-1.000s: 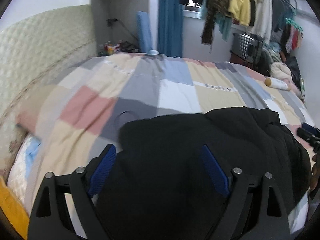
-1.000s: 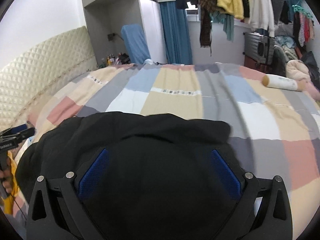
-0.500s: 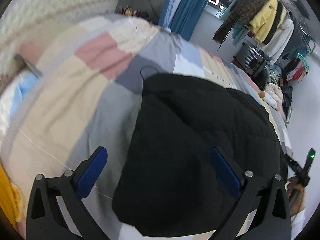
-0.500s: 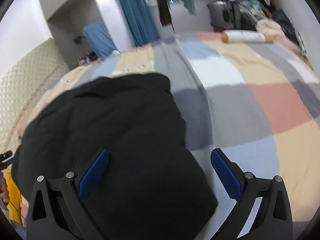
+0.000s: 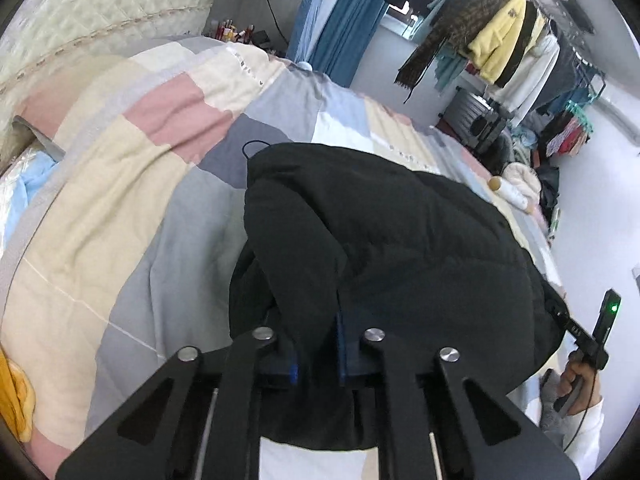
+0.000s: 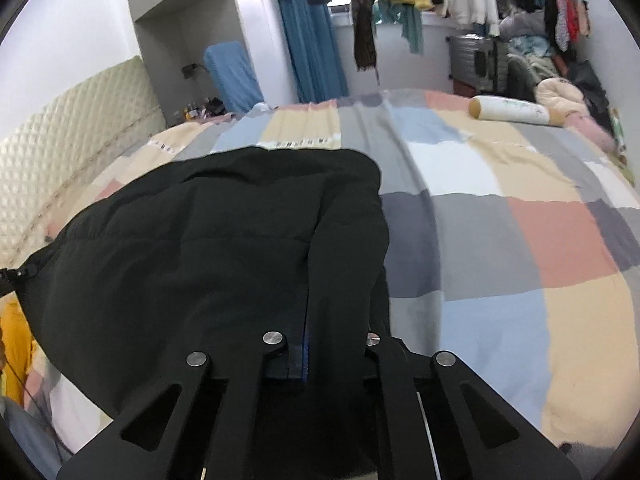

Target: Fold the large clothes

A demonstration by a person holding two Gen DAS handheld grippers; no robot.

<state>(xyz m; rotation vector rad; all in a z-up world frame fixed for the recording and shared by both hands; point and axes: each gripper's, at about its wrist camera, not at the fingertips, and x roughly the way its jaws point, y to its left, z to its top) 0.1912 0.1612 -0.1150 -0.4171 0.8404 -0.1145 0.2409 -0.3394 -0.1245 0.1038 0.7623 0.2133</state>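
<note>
Jacket [image 5: 400, 248] bunched at near edge of bed [image 6: 520, 240], partly folded. Left gripper [image 5: 317, 354] and right gripper [image 6: 334, 354] both clamped on near hem. Further fold judged outstanding.

A patchwork-quilted bed [image 6: 520, 240] with cream padded headboard [image 6: 72, 144], blue curtain [image 6: 312, 48], crowded clothes rail [image 5: 520, 40] behind

A black puffy quilted jacket [image 5: 400, 248] lies bunched in a rounded heap on the patchwork bed cover [image 5: 120, 216], its near edge pinched up in folds.
</note>
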